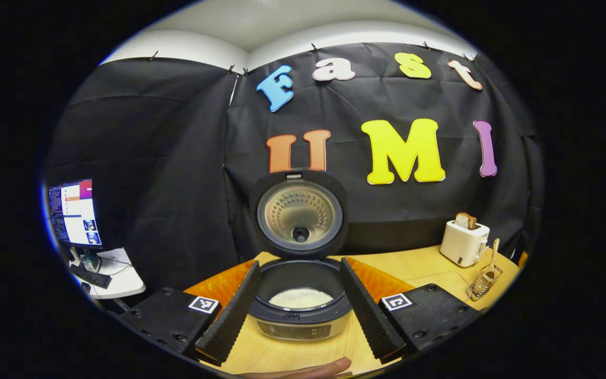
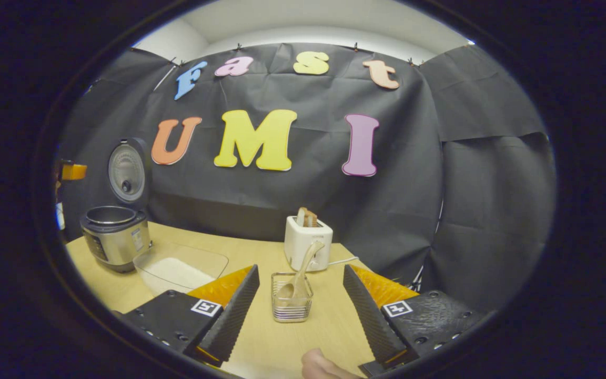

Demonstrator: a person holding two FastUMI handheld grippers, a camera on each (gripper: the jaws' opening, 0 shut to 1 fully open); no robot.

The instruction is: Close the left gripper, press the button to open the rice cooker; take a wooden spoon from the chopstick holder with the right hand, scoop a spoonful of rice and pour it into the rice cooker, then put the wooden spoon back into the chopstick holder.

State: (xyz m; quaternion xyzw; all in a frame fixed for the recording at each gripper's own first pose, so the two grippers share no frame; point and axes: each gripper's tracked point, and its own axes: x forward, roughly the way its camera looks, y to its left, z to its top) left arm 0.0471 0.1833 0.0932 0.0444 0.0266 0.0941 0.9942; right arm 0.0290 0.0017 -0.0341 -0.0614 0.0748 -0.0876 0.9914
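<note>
Two fisheye views of a wooden bench (image 2: 282, 337) in a booth hung with black cloth.

In the left gripper view, the left claw (image 1: 299, 302) is spread wide, holding nothing, its two fingers framing the rice cooker (image 1: 299, 316) just ahead. The cooker's lid (image 1: 299, 213) stands upright and open, and white rice (image 1: 300, 298) lies in the inner pot. At far right on the bench sit a white toaster (image 1: 463, 241) with bread in it and, nearer, the wire chopstick holder (image 1: 484, 281) with the wooden spoon (image 1: 492, 258) leaning in it.

In the right gripper view, the right claw (image 2: 299, 305) is also wide and empty. The chopstick holder sits on the bench between its fingers, a little ahead of them, not touched. The spoon rests inside it, handle tilted up toward the toaster behind. To the left lies a clear tray of rice (image 2: 179, 271), with the open cooker beyond it at far left.

Judging progress: the lid is open, so the button press looks done. Rice in the pot and the spoon in its holder suggest the scoop and return may be finished too, though the spoon could equally be waiting to be picked up; the pictures cannot settle which.
</note>
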